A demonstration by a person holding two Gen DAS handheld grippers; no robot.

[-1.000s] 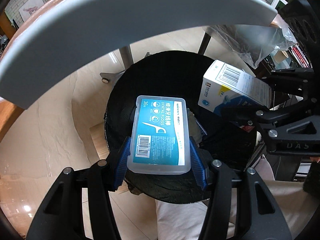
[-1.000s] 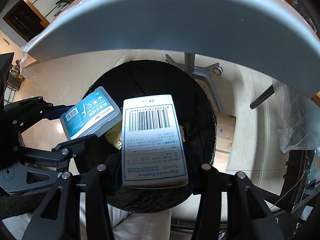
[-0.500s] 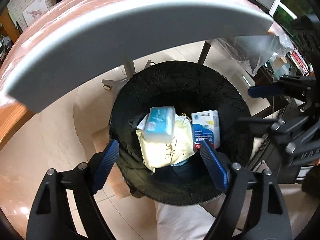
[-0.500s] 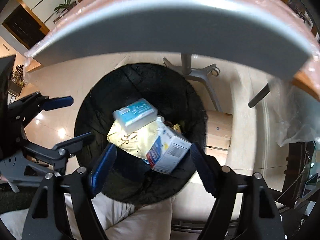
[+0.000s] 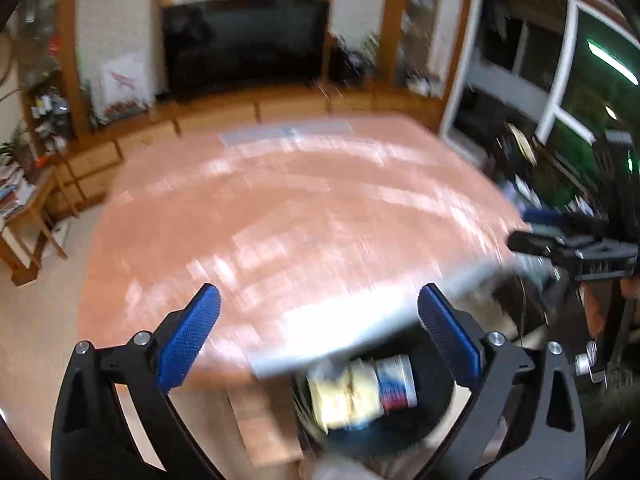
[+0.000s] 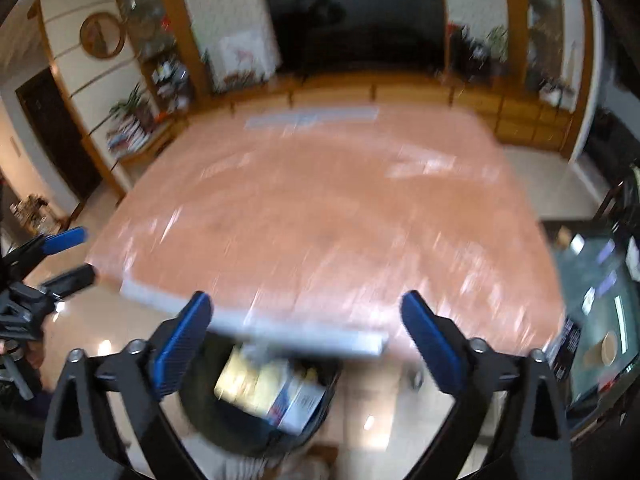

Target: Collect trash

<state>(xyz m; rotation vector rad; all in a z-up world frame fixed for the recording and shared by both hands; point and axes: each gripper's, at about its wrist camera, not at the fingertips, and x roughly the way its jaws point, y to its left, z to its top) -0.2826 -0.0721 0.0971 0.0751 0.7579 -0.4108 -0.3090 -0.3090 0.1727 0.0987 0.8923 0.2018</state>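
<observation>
The black trash bin [image 5: 404,438] stands on the floor under the table's near edge, low in both blurred views. A yellow packet [image 5: 344,396] and a white-and-blue medicine box [image 5: 394,386] lie in it. The right wrist view shows the same bin [image 6: 224,420], packet [image 6: 244,380] and box [image 6: 298,402]. The floss case is lost in the blur. My left gripper [image 5: 319,294] is above the table edge, jaws opening wide with nothing between them. My right gripper [image 6: 306,299] is the same, jaws opening and empty.
A large pink-covered table [image 5: 300,208] with a grey front edge [image 6: 296,334] fills the middle. Behind it are a dark television [image 5: 244,40] and wooden cabinets. A small side table with books [image 5: 20,200] is at the left. The other gripper shows at each view's side.
Both grippers let go of the floss case and the medicine box, which dropped into the bin. Both then rose and tilted up, so the table top now fills the views.
</observation>
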